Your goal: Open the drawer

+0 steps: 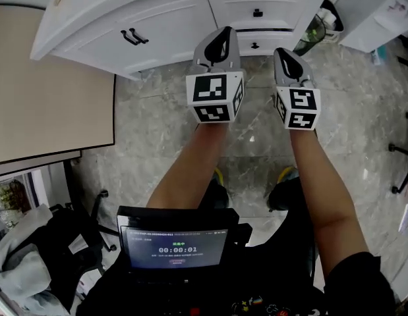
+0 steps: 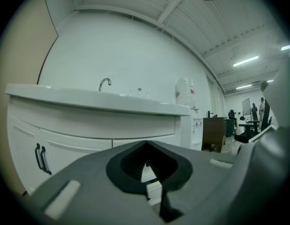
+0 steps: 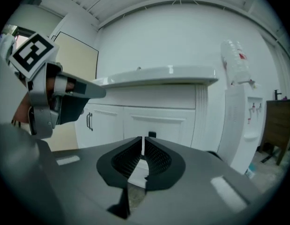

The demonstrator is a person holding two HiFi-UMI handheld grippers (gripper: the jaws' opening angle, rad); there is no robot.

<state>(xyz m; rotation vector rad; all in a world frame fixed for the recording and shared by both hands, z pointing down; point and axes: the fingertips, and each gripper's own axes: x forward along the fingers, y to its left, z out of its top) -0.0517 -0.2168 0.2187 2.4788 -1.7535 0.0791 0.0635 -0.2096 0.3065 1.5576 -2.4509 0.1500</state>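
Observation:
A white vanity cabinet stands ahead, with two stacked drawers on its right side. The upper drawer has a black knob; the lower drawer's knob shows between my grippers. Both drawers look closed. My left gripper is shut, empty, and hangs in front of the cabinet, short of it. My right gripper is also shut and empty, just right of the lower knob. In the right gripper view, a drawer knob sits just above the closed jaw tips. The left gripper faces the cabinet front.
Double doors with black handles are left of the drawers. A beige panel lies at the left. A water dispenser and a bin stand right of the cabinet. A screen with a timer is at my waist.

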